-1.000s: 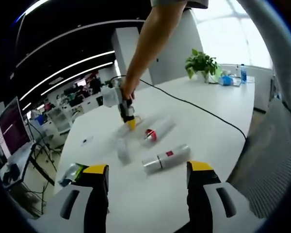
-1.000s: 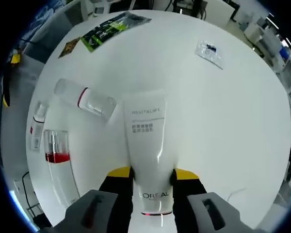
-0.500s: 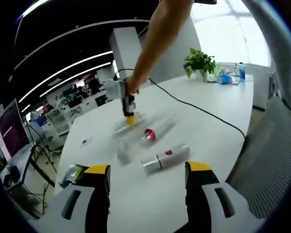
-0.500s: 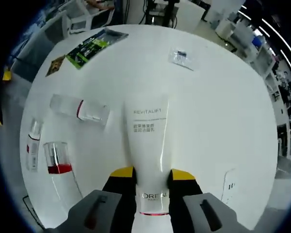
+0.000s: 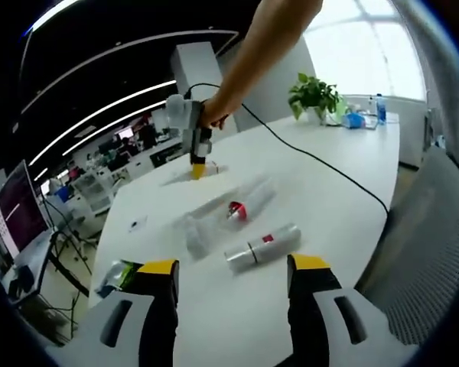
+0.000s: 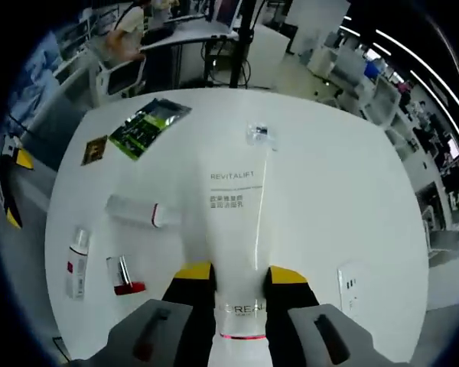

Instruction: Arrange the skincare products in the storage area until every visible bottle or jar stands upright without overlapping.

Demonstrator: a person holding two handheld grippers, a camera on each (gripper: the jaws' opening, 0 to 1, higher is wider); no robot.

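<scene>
Clamping the cap end of a white L'Oréal Revitalift tube (image 6: 233, 229), the right hand-held gripper (image 6: 237, 279) holds it lifted above the white desk (image 6: 352, 199), the tube's flat crimped end pointing away from the camera. In the left gripper view that same hand-held gripper (image 5: 195, 157) hangs over the far part of the desk, the person's arm reaching in from above. The left hand-held gripper (image 5: 231, 287) is released, jaws apart with nothing between them, poised near the desk's near edge.

Three products lie on their sides toward the middle of the desk: a clear bottle with a red band (image 6: 141, 212), a silver bottle with a red label (image 6: 76, 264) and a clear pump bottle with a red collar (image 6: 121, 277). A green sachet (image 6: 147, 126) and a small clear packet (image 6: 258, 134) lie nearer the opposite edge.

To do this step well, the tube probably needs turning cap-down over bare desk well apart from the lying bottles, then setting down squarely before the jaws let go, since the flat crimped end will not support it.

Compared with a second ago, the tube has risen: the desk looks much farther below in the right gripper view, and in the left gripper view the right hand-held gripper has moved from just beside the lying bottles toward the far edge.
</scene>
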